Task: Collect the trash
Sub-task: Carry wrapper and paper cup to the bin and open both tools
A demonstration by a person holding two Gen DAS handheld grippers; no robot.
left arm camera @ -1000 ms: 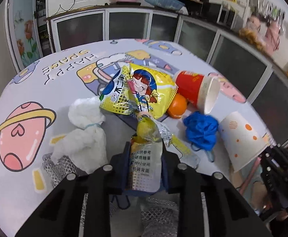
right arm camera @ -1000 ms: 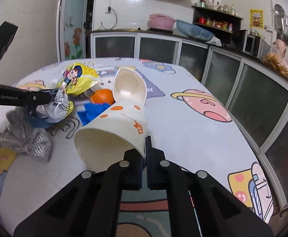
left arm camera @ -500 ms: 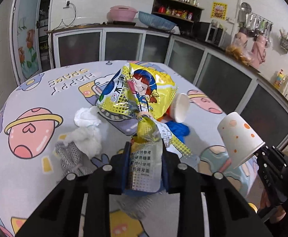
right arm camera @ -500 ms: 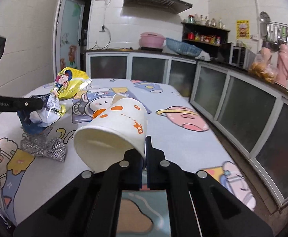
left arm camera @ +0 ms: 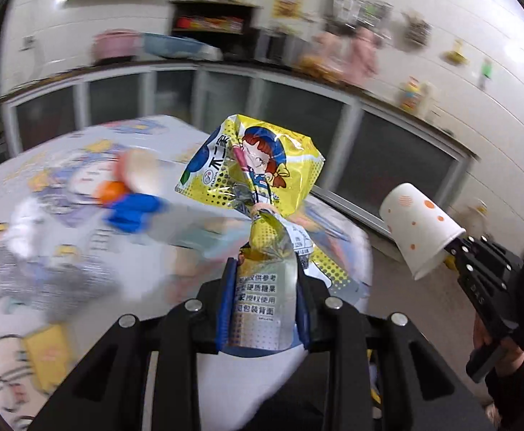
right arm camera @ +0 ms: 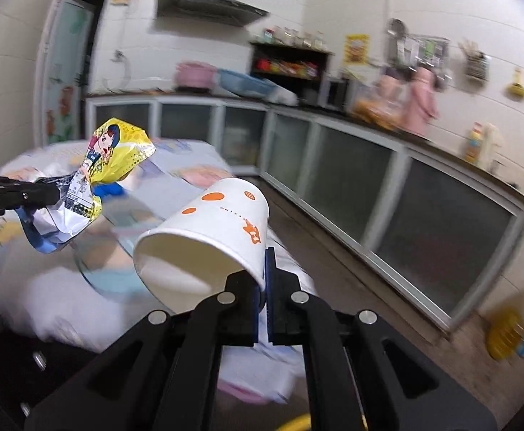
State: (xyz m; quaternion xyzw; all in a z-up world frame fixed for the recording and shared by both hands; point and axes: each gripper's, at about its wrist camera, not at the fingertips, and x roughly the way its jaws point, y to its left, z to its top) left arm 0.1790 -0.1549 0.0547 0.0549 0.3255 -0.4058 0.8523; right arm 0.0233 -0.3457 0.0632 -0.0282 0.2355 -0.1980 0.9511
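Transit now: a second ago both loads sat low over the table (left arm camera: 39,186), now you've swung them up and off toward its edge, background smeared with motion. Left gripper (left arm camera: 263,309) is clamped on the tail of the yellow snack wrapper (left arm camera: 258,168), which stands up in the air clear of the cloth. Right gripper (right arm camera: 263,287) pinches the rim wall of the white paper cup (right arm camera: 211,230), cup tipped with its mouth down toward you. Both picks look secure, so two pieces are collected. No bin visible in either view, so I can't tell where you drop them. Left behind on the table: an orange (left arm camera: 111,190), something blue (left arm camera: 132,210), and blurred white and silvery bits.
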